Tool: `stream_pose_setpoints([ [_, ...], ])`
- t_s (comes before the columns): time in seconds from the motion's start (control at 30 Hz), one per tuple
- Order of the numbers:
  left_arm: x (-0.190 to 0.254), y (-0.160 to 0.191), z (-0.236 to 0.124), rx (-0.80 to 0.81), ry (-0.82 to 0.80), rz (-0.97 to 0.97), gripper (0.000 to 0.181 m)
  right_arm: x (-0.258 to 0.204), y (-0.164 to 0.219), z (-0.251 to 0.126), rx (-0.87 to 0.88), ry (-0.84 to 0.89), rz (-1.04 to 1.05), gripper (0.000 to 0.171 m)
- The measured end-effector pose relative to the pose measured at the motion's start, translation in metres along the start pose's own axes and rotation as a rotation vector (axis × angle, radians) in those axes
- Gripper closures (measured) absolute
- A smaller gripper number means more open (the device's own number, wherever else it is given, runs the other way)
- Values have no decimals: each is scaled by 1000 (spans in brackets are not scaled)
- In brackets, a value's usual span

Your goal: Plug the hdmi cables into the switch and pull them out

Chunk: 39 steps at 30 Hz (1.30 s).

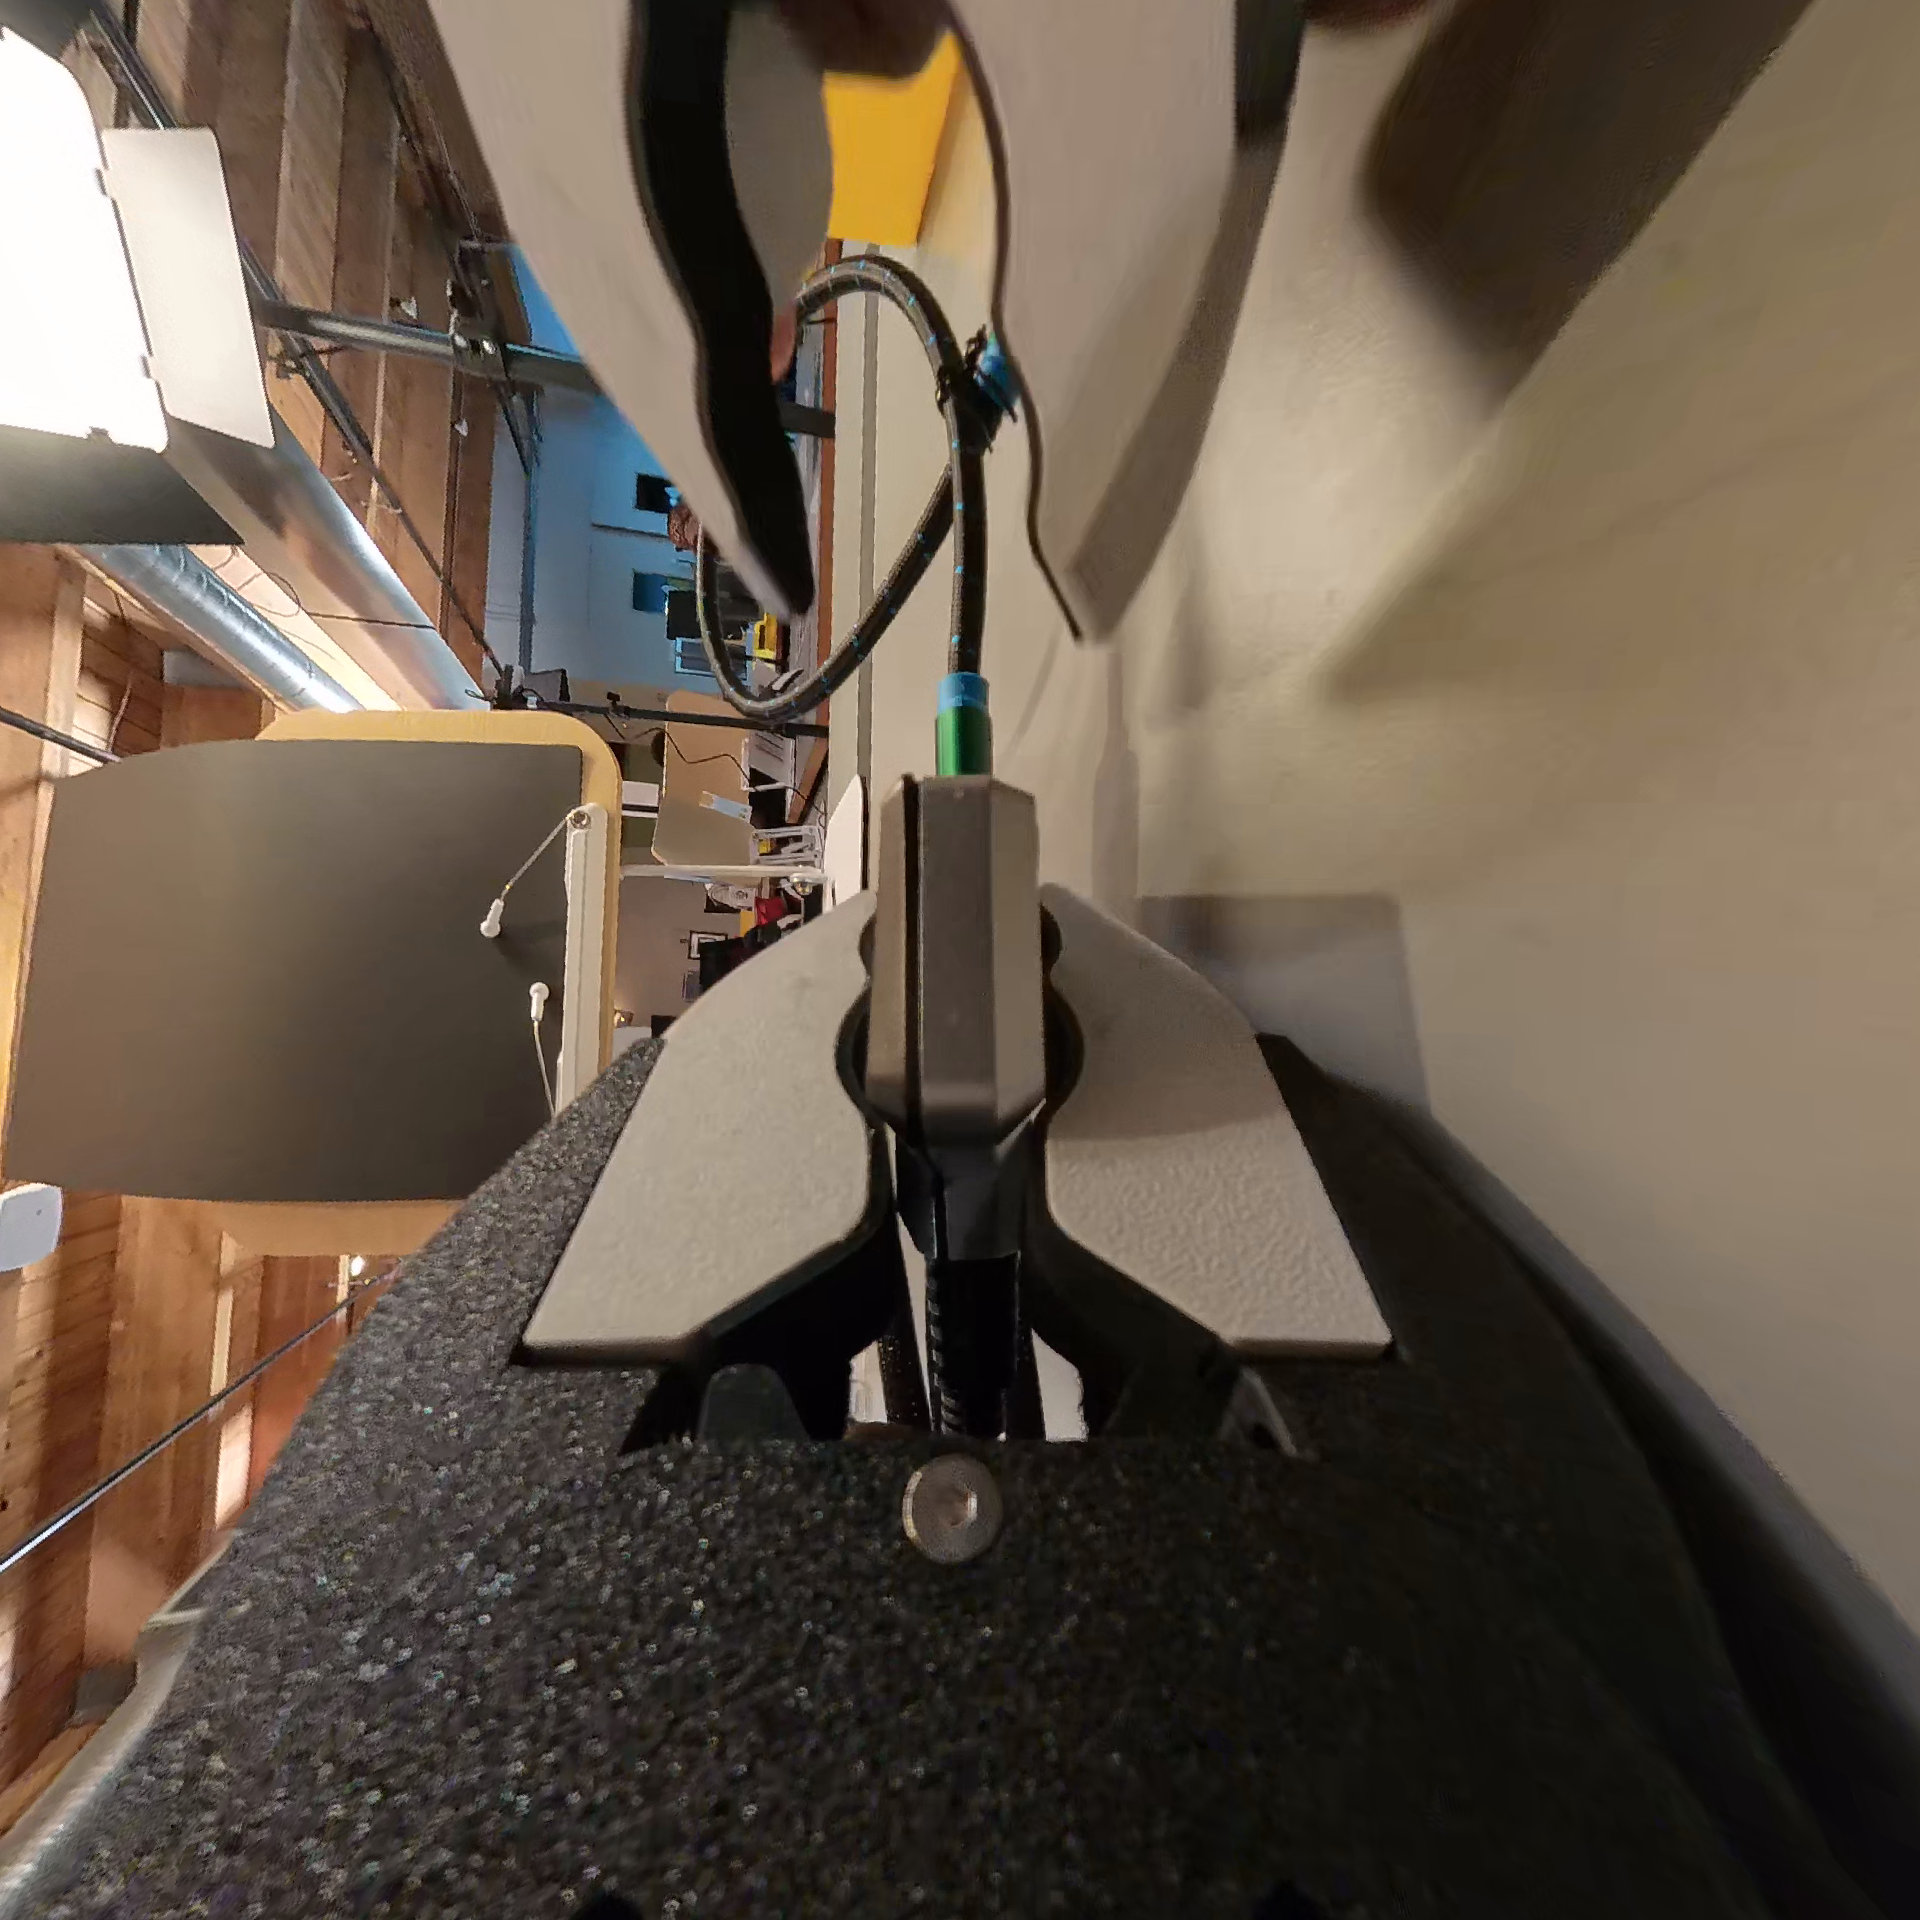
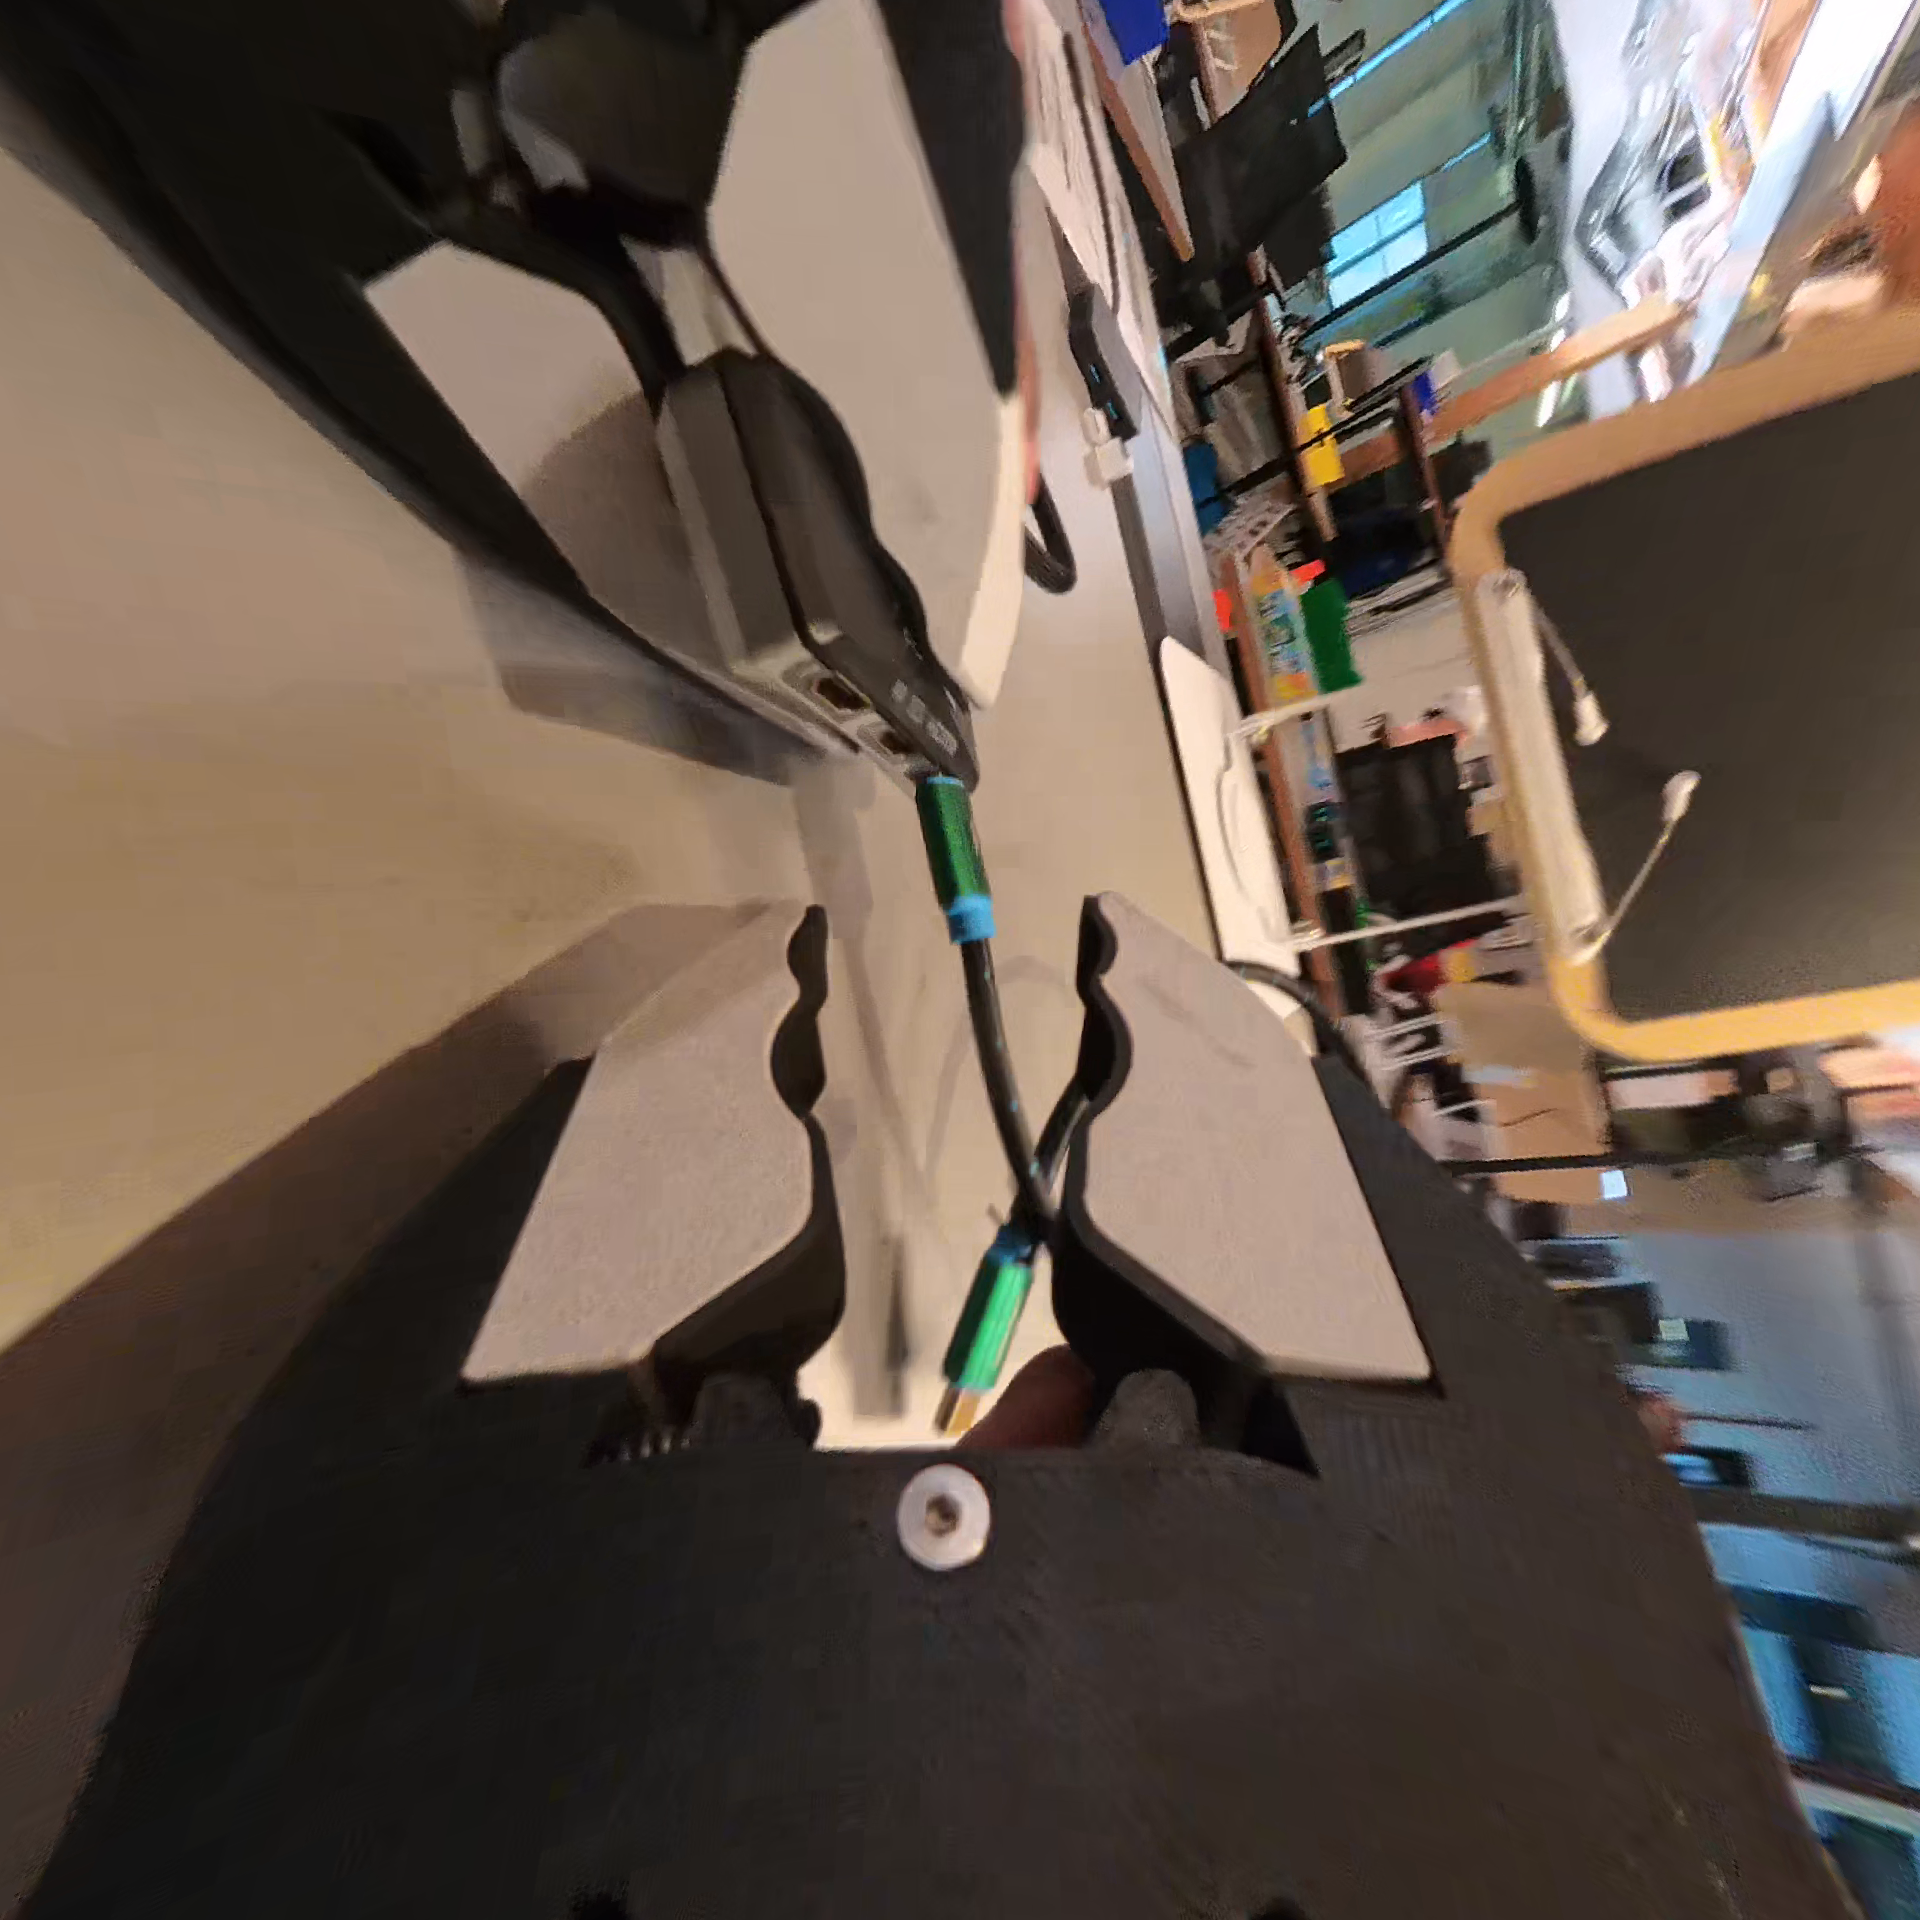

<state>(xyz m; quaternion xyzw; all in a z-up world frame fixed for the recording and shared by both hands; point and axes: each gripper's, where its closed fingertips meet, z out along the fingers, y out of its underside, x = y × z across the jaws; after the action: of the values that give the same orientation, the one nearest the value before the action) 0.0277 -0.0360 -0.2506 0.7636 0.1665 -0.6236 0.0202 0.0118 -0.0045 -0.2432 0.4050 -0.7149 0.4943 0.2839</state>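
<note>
**Right gripper open behind the plugged green connector**

The right gripper (image 2: 951,1049), its grey, wavy-edged fingers (image 2: 675,1153) spread wide, held nothing. The black braided HDMI cable with blue flecks (image 2: 987,1049) ran through the gap between them and brushed the inner edge of one finger. Straight ahead of the gap, the cable's green metal connector with a blue collar (image 2: 951,847) sat seated in the end port of the dark grey, flat rectangular switch (image 2: 821,603). Its long axis ran roughly along the fingers' own line, tilted slightly off it. A second green connector (image 2: 987,1314), its gold tip bare, hung loose back near the fingers' roots, pointing away from the switch.

The left gripper (image 1: 951,966) was clamped on the switch body, gripping its two broad faces, with the plugged connector projecting from the far end, away from the camera. A cream tabletop (image 2: 260,831) lay beyond the switch.

The right gripper looked the nearer and the free one. Judging by this, it would need to advance along the cable before closing on the connector and pulling back along that axis.
</note>
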Motion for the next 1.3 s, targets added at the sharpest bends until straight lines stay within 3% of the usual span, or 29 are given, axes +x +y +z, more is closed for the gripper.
stream_pose_setpoints([
  [0.23,2,-13,-4,62,-9,64,158,-1,-3,25,-65,94,-206,138],
  [0.37,0,-21,-7,102,-17,65,158,1,6,27,-86,121,-240,159],
  [0.67,0,-16,3,68,35,-18,140,0,10,24,-91,107,-248,159],
  [0.87,-1,-12,7,5,11,48,142,0,2,21,-69,123,-265,159],
  [1.3,2,5,10,-132,31,-22,146,-1,7,15,-13,108,-293,159],
])
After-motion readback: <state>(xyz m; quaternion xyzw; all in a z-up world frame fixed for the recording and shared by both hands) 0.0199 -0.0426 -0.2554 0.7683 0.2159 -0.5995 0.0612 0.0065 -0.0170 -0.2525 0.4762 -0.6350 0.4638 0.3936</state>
